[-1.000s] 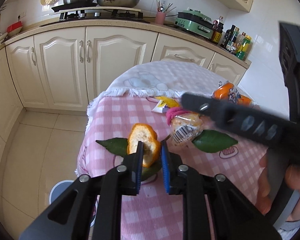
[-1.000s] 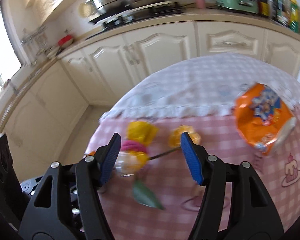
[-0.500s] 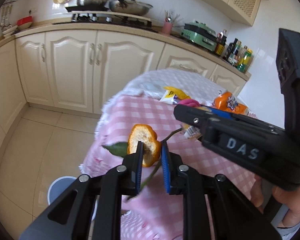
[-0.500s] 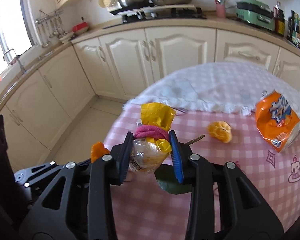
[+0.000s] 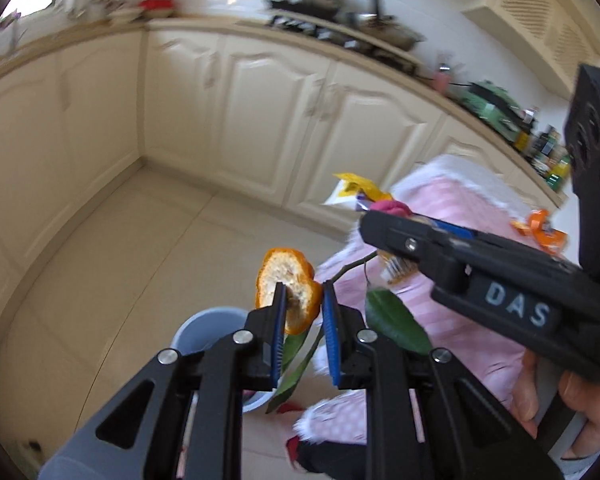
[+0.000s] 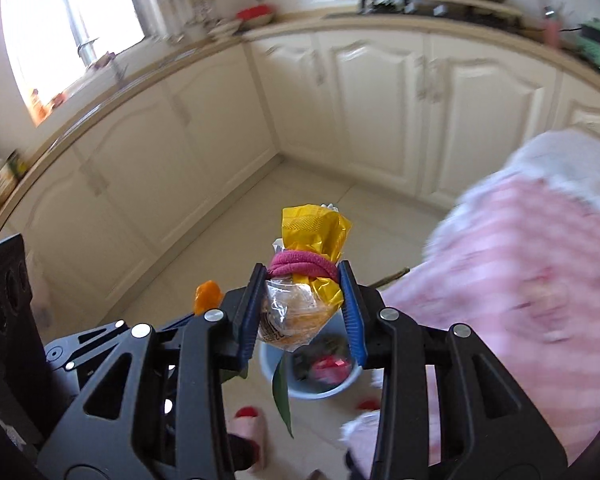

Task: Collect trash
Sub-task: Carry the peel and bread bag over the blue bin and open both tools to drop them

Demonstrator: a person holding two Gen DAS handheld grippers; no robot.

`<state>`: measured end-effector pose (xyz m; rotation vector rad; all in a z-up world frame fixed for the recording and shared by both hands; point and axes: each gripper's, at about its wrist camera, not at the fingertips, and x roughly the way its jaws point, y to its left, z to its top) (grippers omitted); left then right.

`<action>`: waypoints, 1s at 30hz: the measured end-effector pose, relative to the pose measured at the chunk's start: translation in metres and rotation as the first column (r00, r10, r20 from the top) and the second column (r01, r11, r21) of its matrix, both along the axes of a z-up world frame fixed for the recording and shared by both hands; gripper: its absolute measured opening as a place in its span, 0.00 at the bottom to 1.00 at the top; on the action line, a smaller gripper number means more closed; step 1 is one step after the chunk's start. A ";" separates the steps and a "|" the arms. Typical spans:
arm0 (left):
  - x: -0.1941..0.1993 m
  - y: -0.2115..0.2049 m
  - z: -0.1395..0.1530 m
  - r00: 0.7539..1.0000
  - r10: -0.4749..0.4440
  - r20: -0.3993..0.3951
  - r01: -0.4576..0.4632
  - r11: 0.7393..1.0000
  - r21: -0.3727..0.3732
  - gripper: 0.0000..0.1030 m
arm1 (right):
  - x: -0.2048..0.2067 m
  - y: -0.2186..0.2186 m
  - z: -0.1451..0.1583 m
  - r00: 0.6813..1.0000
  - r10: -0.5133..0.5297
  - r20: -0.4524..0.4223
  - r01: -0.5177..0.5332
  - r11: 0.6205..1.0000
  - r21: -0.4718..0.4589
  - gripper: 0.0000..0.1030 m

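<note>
My left gripper [image 5: 302, 304] is shut on an orange peel [image 5: 288, 286] with a leafy twig [image 5: 396, 320] hanging from it, held in the air over the floor. Below it stands a light blue bin [image 5: 204, 330]. My right gripper [image 6: 304, 296] is shut on a tied snack bag [image 6: 304, 272], yellow and clear with a pink band, above the same bin [image 6: 312, 372], which holds some trash. The right gripper's body [image 5: 480, 280] crosses the left wrist view, and the peel [image 6: 207, 294] shows in the right wrist view.
The table with the pink checked cloth [image 6: 520, 272] is to the right; an orange snack bag [image 5: 540, 228] lies on it. Cream cabinets [image 5: 260, 108] line the far side. Tiled floor [image 5: 120, 260] lies around the bin. Slippered feet [image 6: 248, 428] stand near it.
Both grippers have swung left off the table with their loads and now hang over the floor above the bin. Both views are motion-blurred.
</note>
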<state>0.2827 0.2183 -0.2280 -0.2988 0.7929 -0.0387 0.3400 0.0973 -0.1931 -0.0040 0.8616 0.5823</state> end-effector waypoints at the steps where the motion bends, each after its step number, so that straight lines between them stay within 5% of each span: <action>1: 0.000 0.008 -0.007 1.000 0.015 -0.017 -0.015 1.000 0.000 0.16 | 0.001 0.010 -0.010 1.000 0.012 -0.016 -0.012 1.000 -0.009 0.35; 11: 0.028 0.052 -0.100 0.972 0.058 -0.226 -0.070 0.996 -0.047 0.18 | 0.023 0.057 -0.096 0.986 0.024 -0.163 -0.037 0.996 -0.078 0.35; 13: 0.036 0.055 -0.112 0.967 0.053 -0.250 -0.071 0.995 -0.067 0.26 | 0.028 0.056 -0.104 0.984 0.015 -0.176 -0.030 0.996 -0.083 0.35; 14: 0.040 0.055 -0.116 0.966 0.055 -0.254 -0.074 0.995 -0.067 0.39 | 0.032 0.055 -0.107 0.983 0.010 -0.183 -0.026 0.996 -0.086 0.35; 16: 0.044 0.054 -0.121 0.965 0.062 -0.256 -0.079 0.995 -0.056 0.47 | 0.035 0.053 -0.116 0.980 0.002 -0.200 -0.020 0.996 -0.089 0.35; 30: 0.047 0.053 -0.126 0.959 0.087 -0.269 -0.098 0.995 -0.031 0.47 | 0.042 0.051 -0.136 0.970 -0.016 -0.243 -0.004 0.996 -0.085 0.35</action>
